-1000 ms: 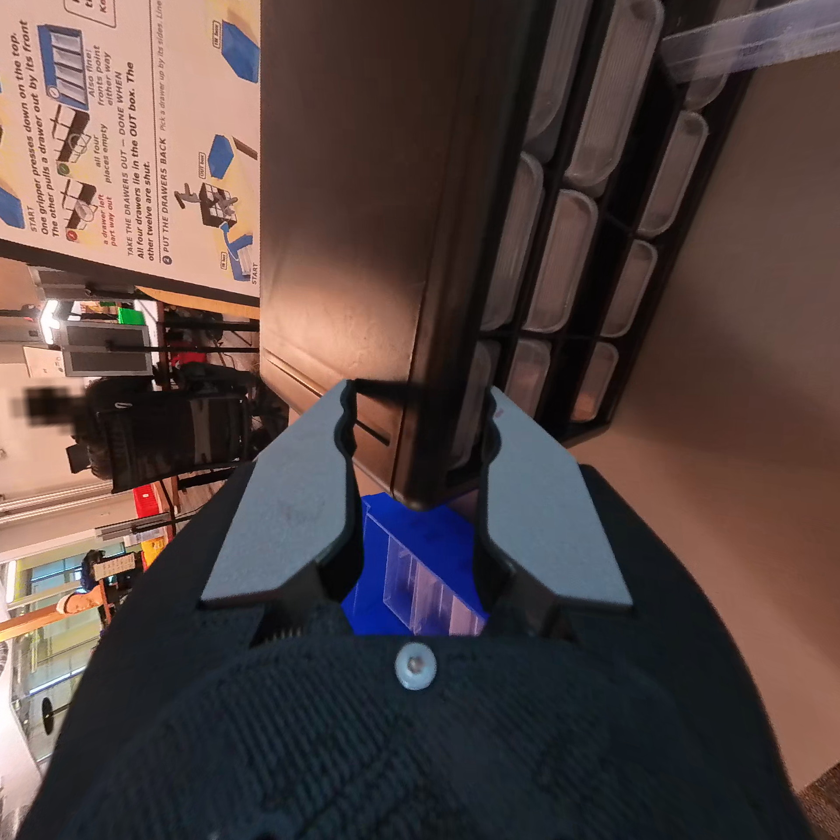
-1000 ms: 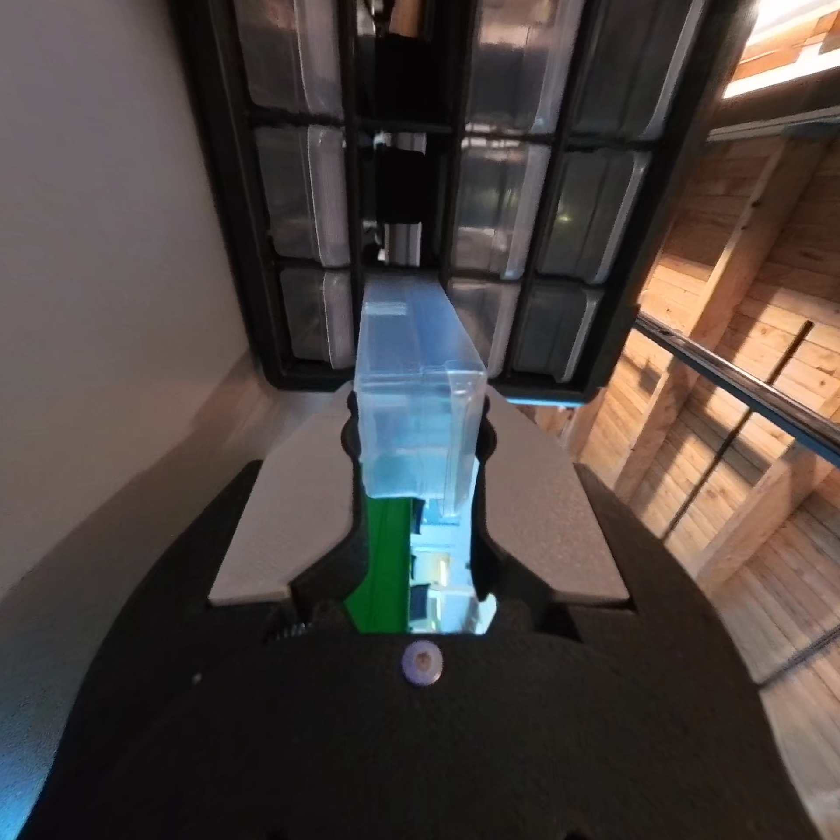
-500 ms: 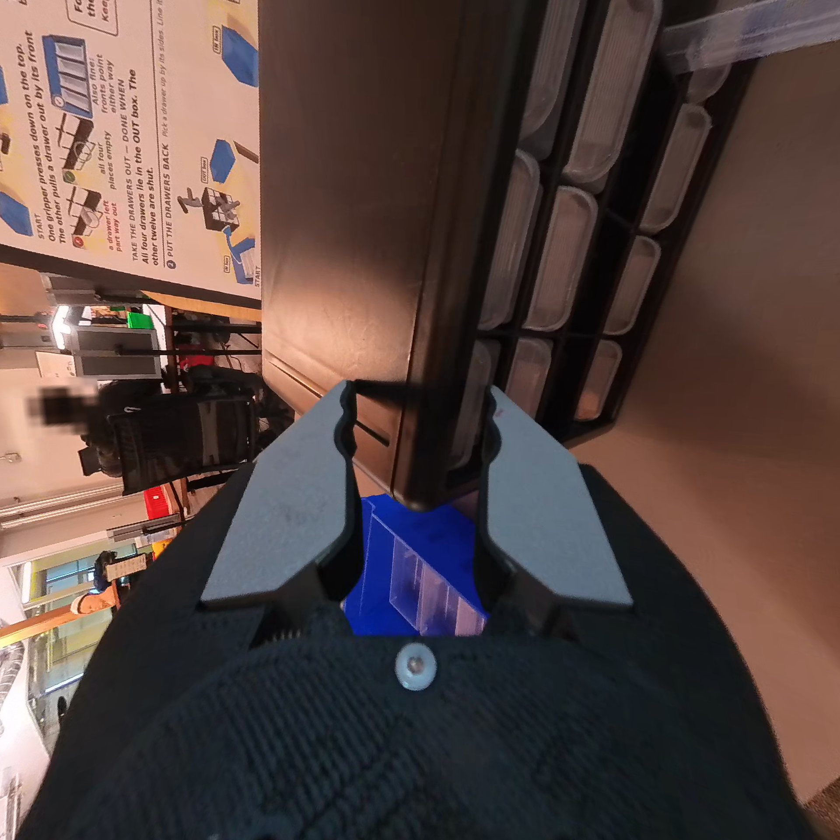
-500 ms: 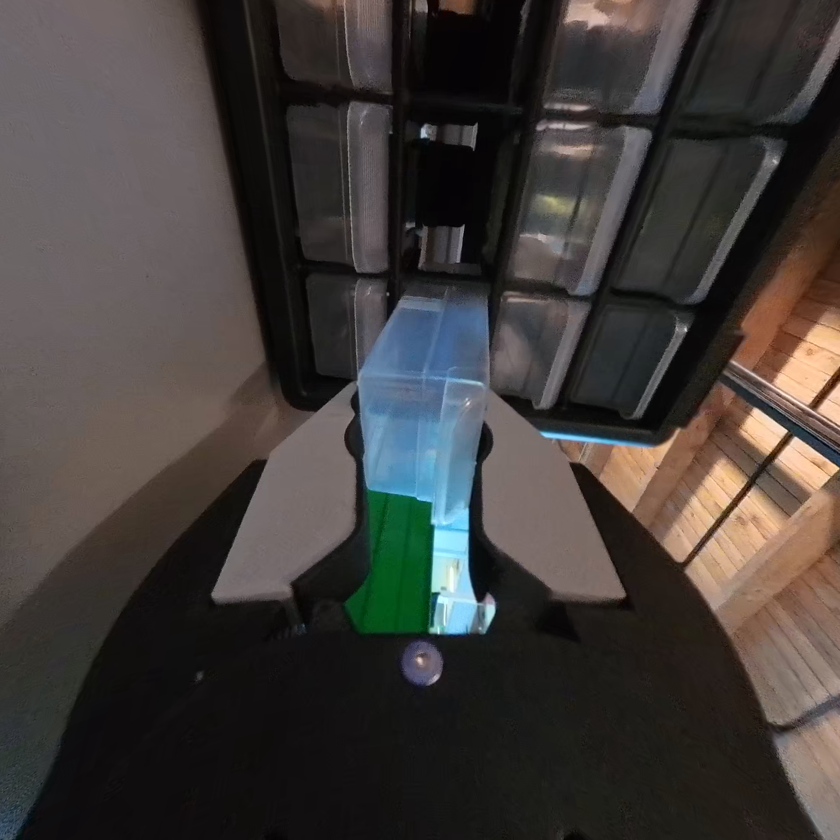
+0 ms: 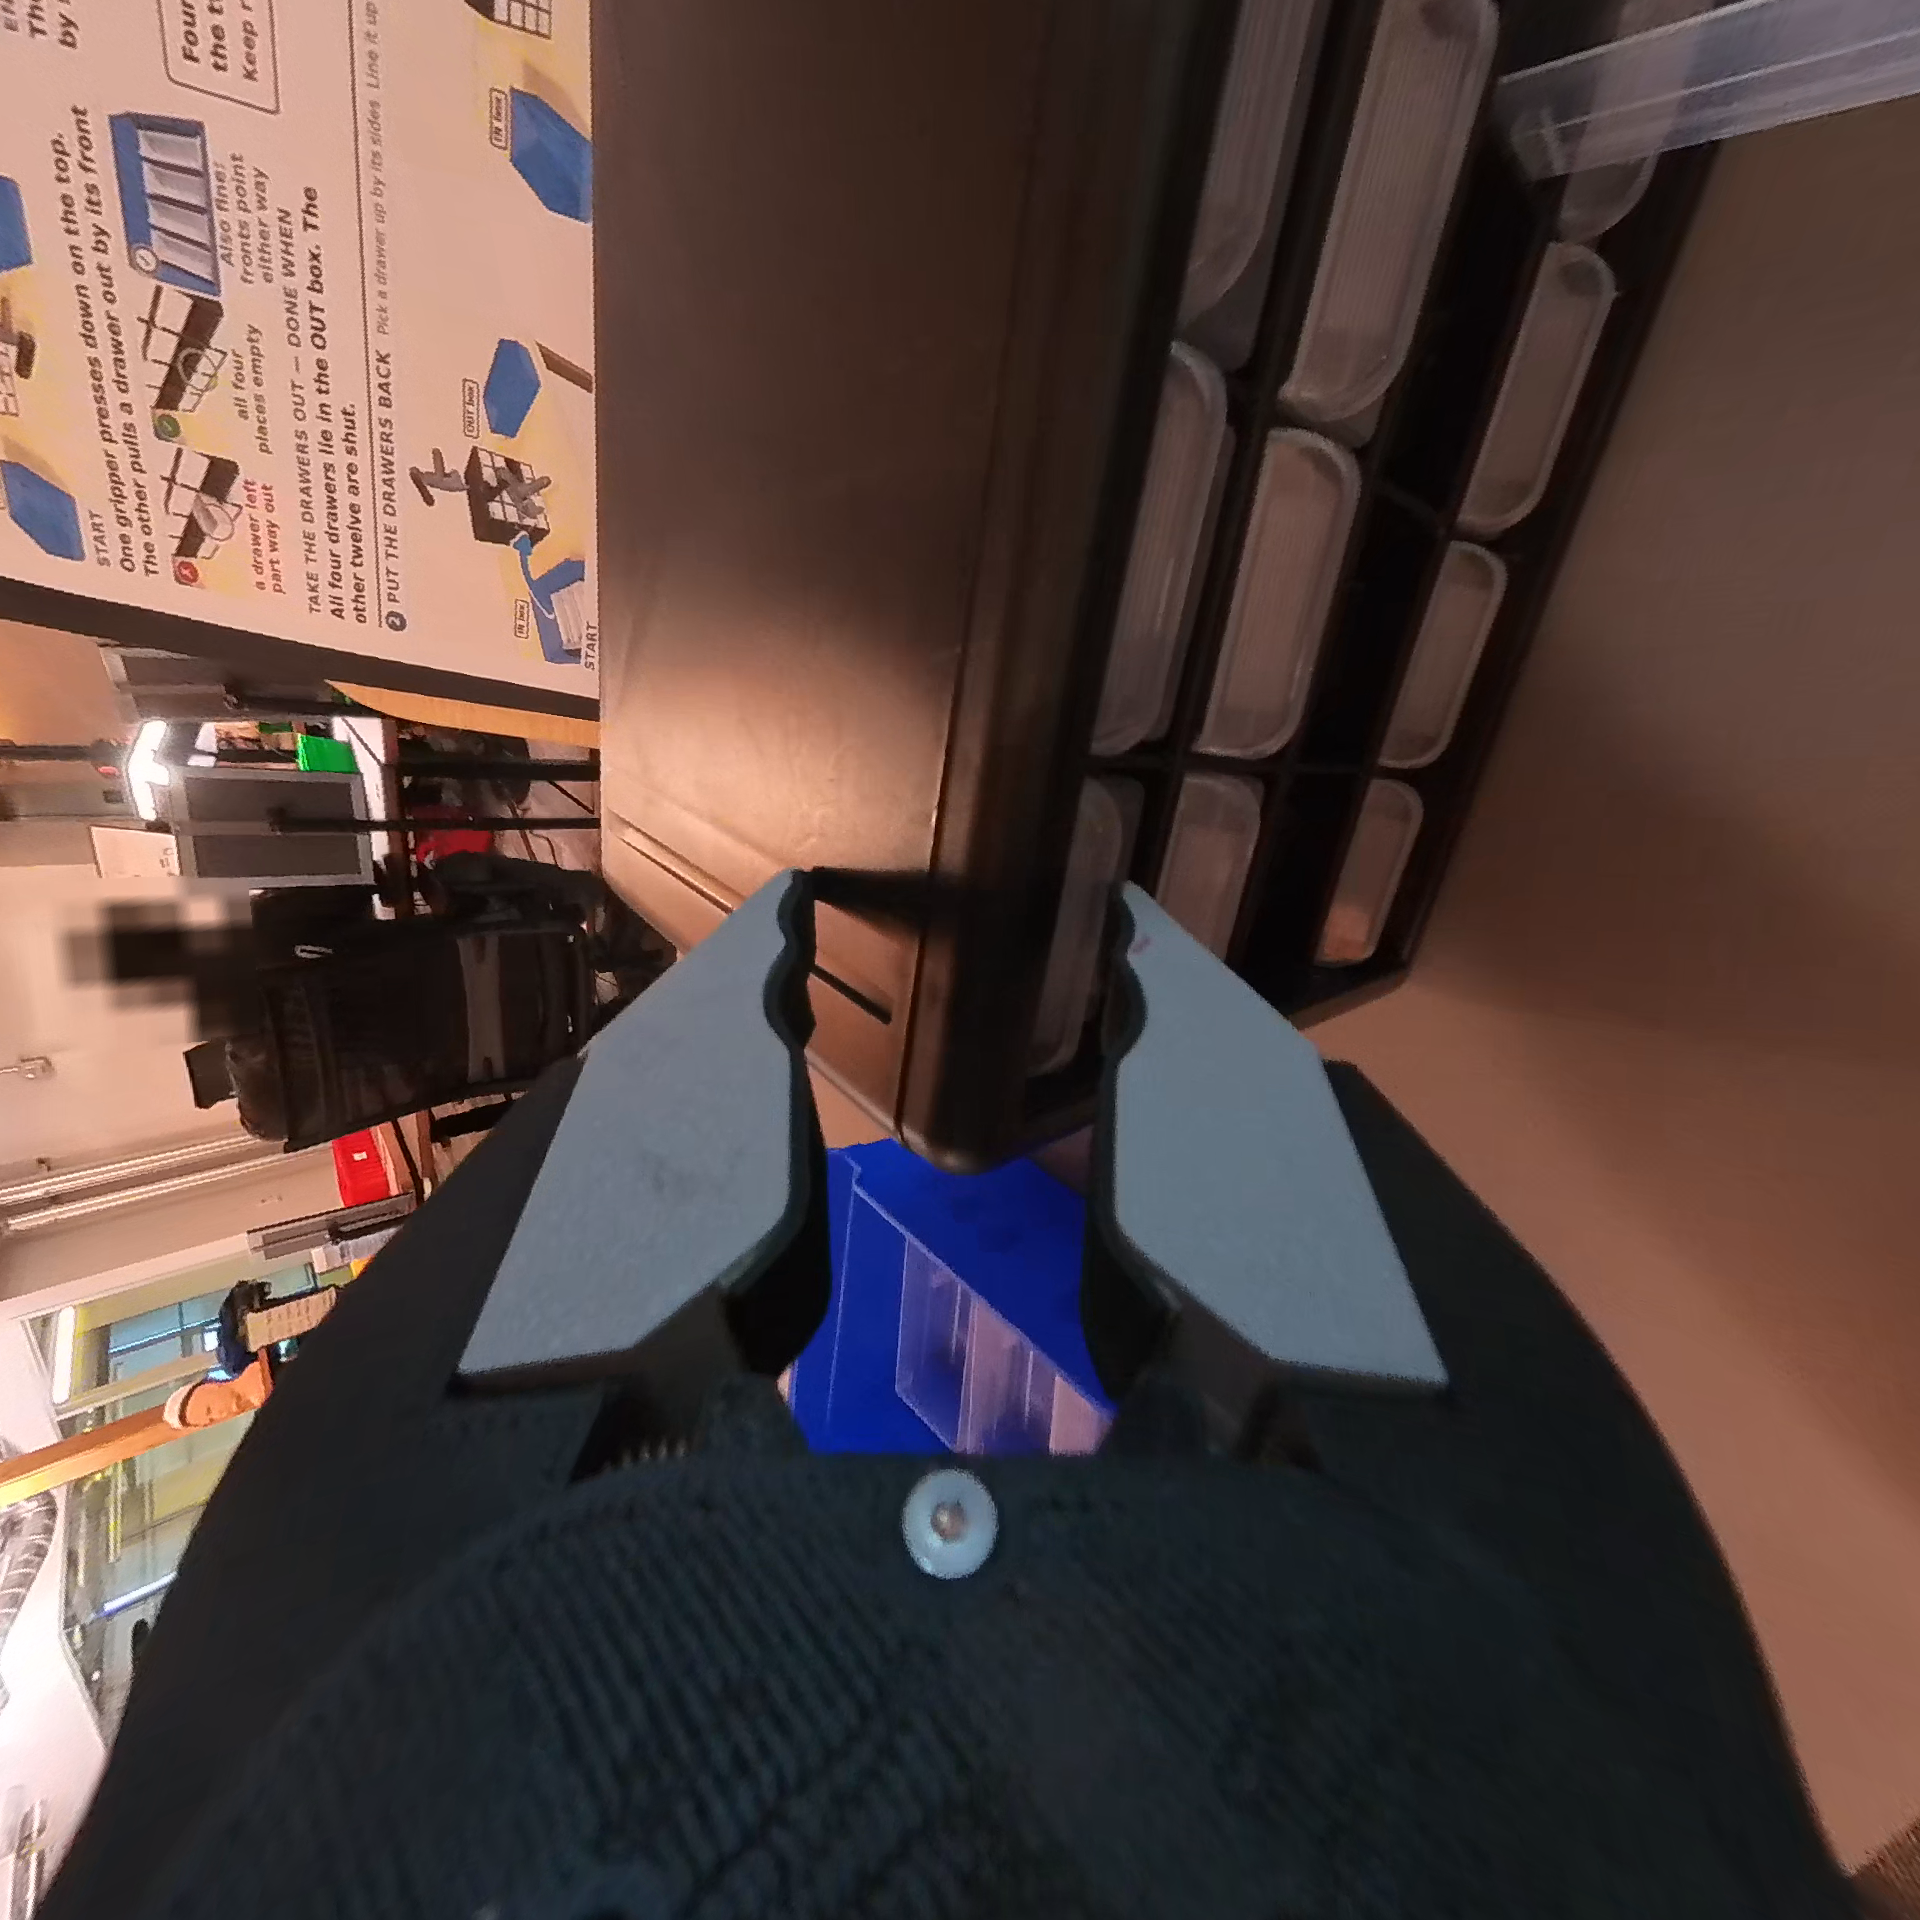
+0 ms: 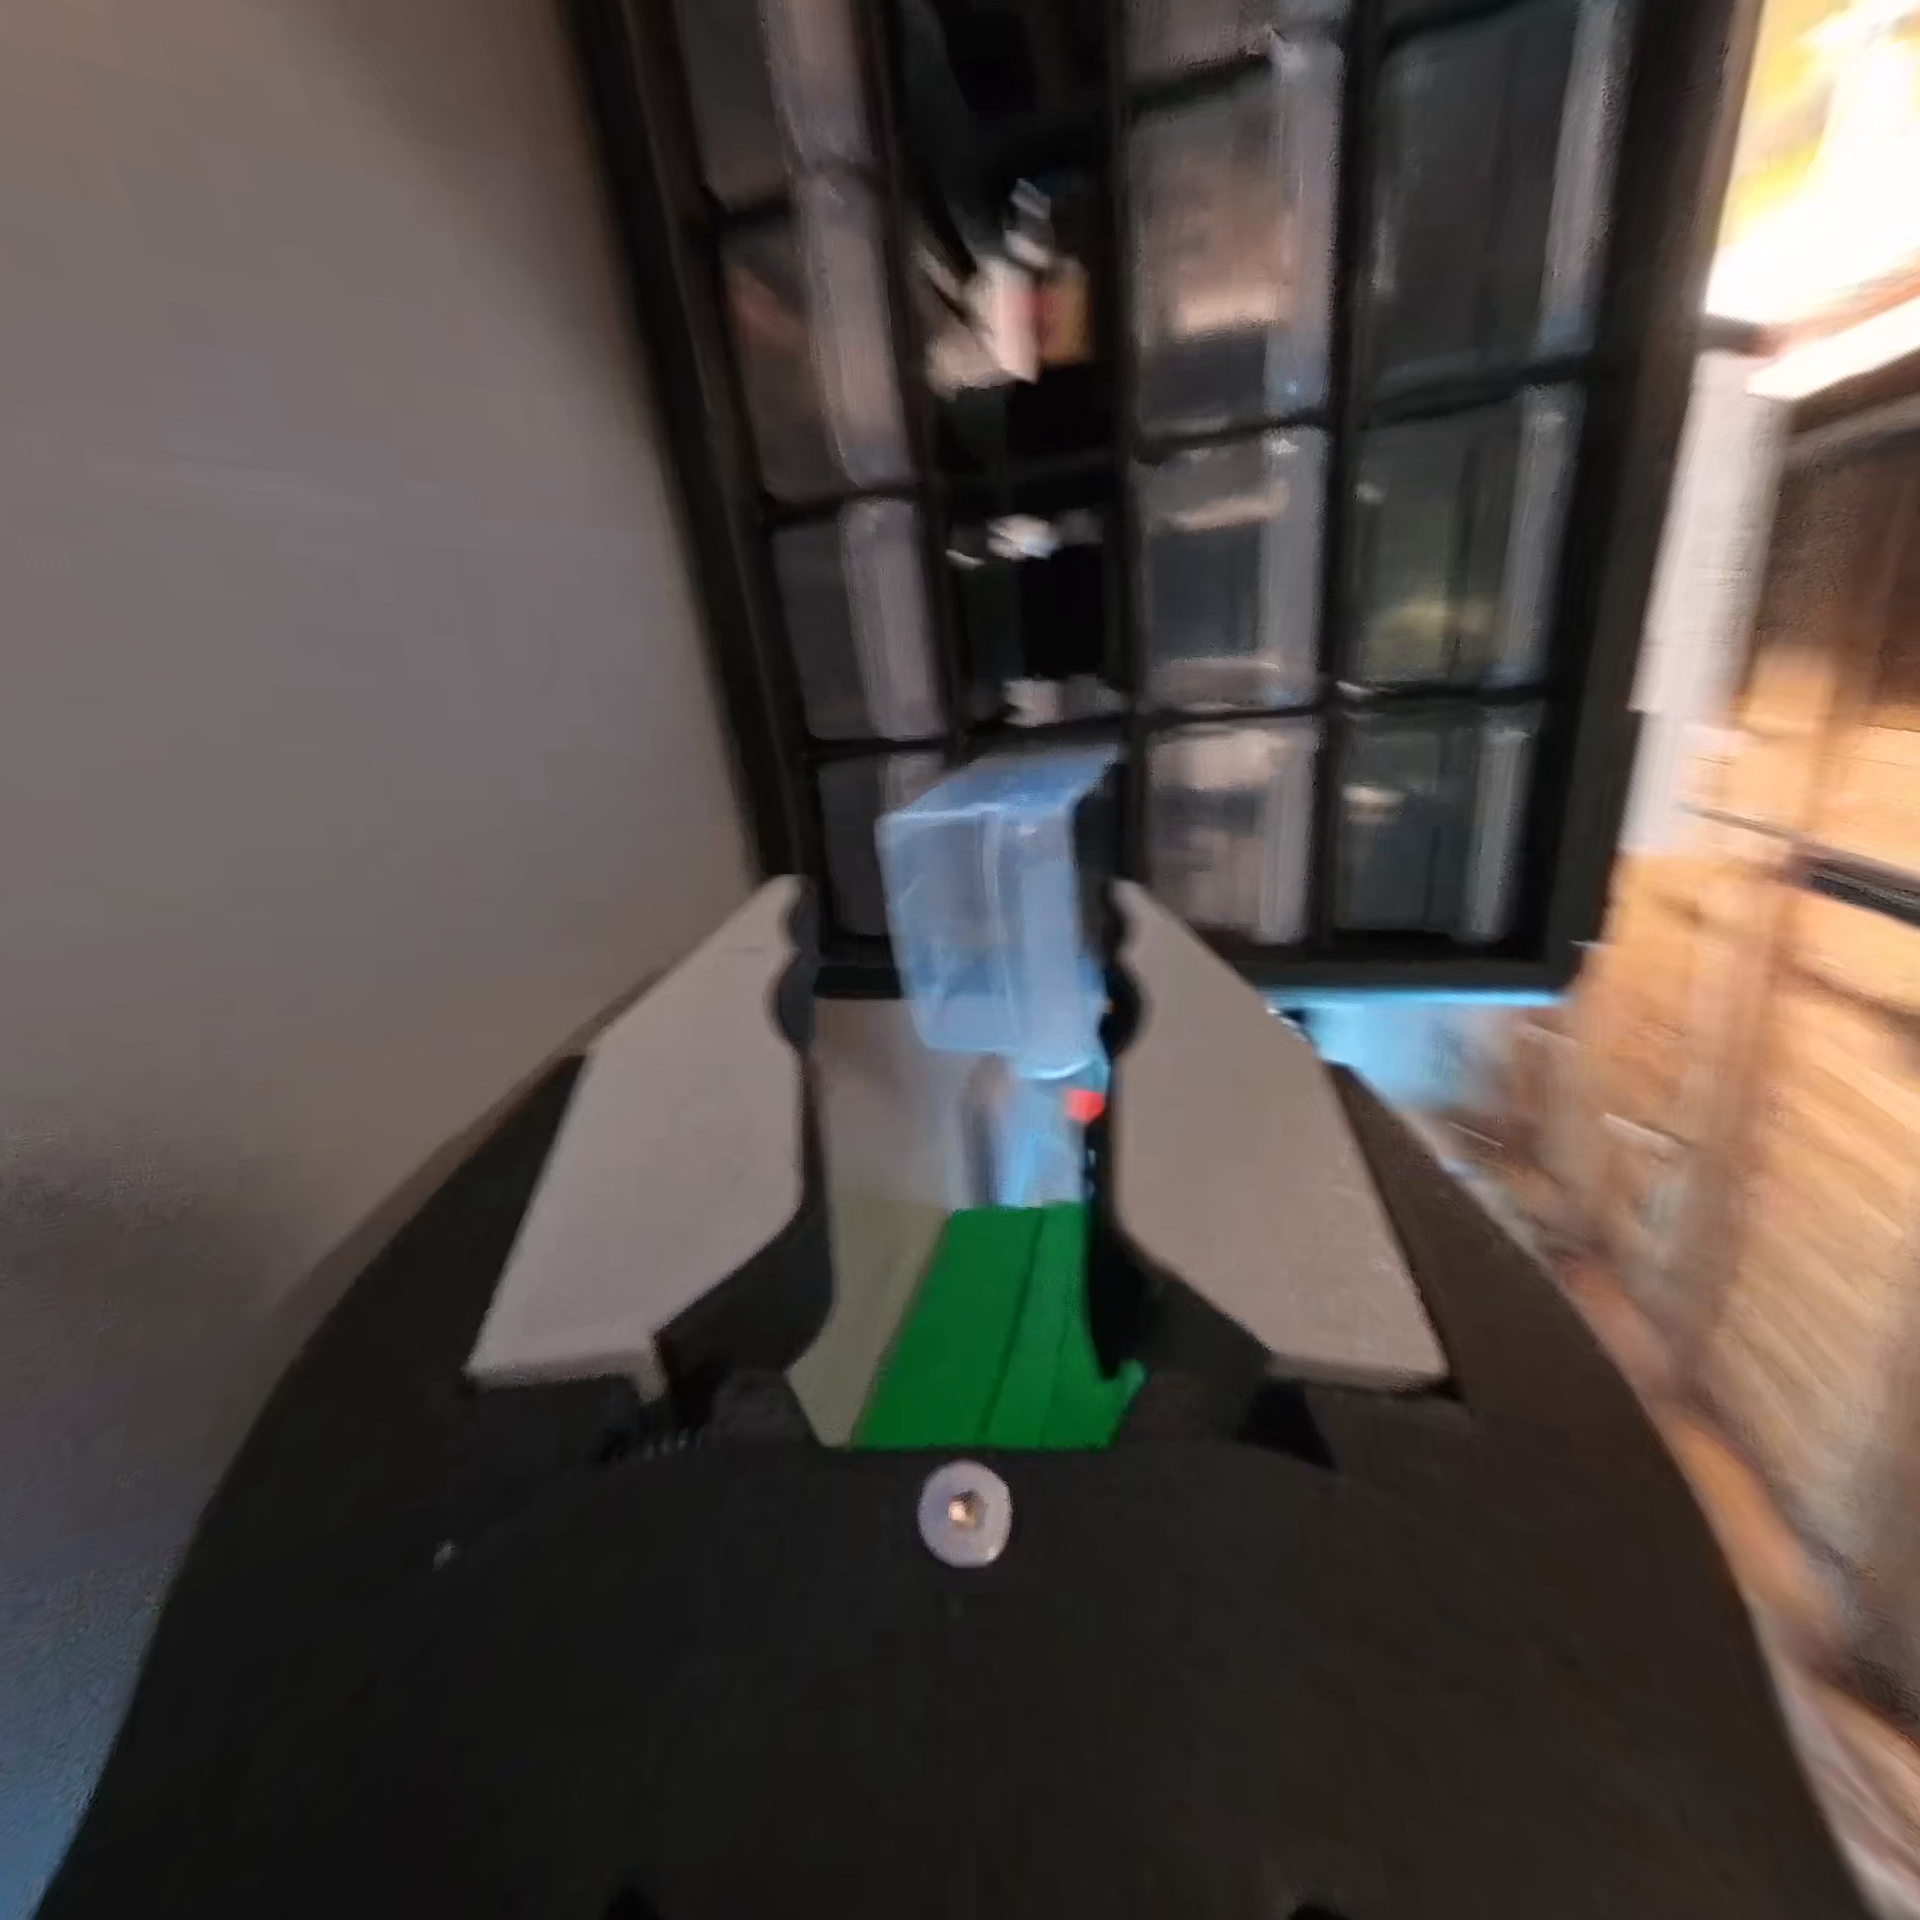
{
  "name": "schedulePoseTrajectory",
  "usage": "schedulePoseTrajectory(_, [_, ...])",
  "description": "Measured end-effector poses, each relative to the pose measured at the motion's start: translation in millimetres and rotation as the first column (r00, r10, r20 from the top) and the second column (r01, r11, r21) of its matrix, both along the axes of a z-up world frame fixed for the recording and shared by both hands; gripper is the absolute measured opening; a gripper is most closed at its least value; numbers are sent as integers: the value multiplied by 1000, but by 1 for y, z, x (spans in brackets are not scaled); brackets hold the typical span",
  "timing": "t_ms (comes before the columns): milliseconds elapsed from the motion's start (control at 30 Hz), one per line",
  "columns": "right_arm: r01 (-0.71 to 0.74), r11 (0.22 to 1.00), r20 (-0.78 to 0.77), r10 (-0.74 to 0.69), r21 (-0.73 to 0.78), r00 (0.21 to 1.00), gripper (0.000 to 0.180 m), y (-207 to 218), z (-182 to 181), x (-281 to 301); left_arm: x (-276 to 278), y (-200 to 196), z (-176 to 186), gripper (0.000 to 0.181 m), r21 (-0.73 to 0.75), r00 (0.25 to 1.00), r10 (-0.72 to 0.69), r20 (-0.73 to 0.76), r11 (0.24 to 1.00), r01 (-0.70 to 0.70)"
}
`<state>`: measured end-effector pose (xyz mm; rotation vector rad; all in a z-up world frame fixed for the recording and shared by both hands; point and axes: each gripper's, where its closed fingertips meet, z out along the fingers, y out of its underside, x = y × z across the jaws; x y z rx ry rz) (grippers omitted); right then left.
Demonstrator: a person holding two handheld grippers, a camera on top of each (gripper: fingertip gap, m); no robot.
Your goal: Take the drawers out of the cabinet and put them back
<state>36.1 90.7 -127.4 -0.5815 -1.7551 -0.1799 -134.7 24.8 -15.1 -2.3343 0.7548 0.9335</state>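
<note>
The black cabinet point(image 5: 810, 416) holds rows of clear drawers. My left gripper point(image 5: 956, 935) is open and straddles the cabinet's top front corner, with a gap on the left finger's side. In the blurred right wrist view, the cabinet front point(image 6: 1455, 582) faces me. A clear drawer point(image 6: 987, 914) sticks partly out of an end slot. Its outer end lies between the tips of my right gripper point(image 6: 956, 935), which is open, with a gap beside the left finger. That same column has dark empty slots point(image 6: 1039, 644). The protruding drawer also shows in the left wrist view point(image 5: 1704, 94).
A blue bin point(image 5: 935, 1226) with clear drawers point(image 5: 997, 1361) in it lies below my left gripper. A green bin point(image 6: 987, 1340) lies below my right gripper. An instruction poster point(image 5: 260, 312) stands behind the cabinet. The tan tabletop point(image 5: 1683, 935) lies in front.
The right gripper pushed the drawer deeper into its slot. The drawer no longer fills the gap between the fingers. The view has swung and blurred. The left gripper has not moved.
</note>
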Motion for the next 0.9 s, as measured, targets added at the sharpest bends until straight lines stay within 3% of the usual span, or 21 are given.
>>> schedulePoseTrajectory(100, [-86, 954, 144, 132, -286, 981, 27, -24, -5, 17, 0, 0, 0, 54, 4, 1000, -4, 3, 1000, 4])
schedulePoseTrajectory(267, [-102, 799, 103, 201, -593, 974, 1, -14, 22, 19, 0, 0, 0, 54, -6, 1000, 0, -8, 1000, 0])
schedulePoseTrajectory(467, [-54, 724, 43, 115, -687, 992, 0, 16, 26, -14, 0, 0, 0, 54, -10, 1000, -1, -11, 1000, 0])
schedulePoseTrajectory(567, [76, 804, 44, -62, -590, 997, 0, 53, 18, -30, 0, 0, 0, 54, -13, 1000, 0, -14, 1000, 0])
schedulePoseTrajectory(667, [70, 836, -62, -122, -544, 991, 0, 63, 32, -36, 0, 0, 0, 54, -13, 1000, 4, -16, 1000, -4])
schedulePoseTrajectory(767, [-67, 783, -131, -19, -619, 991, 0, 38, 49, -31, 0, 0, 0, 54, -18, 1000, 0, -18, 1000, -1])
schedulePoseTrajectory(900, [-187, 620, 8, 298, -762, 954, 0, -22, 34, -5, 0, 0, 0, 54, -25, 1000, 0, -24, 1000, 0])
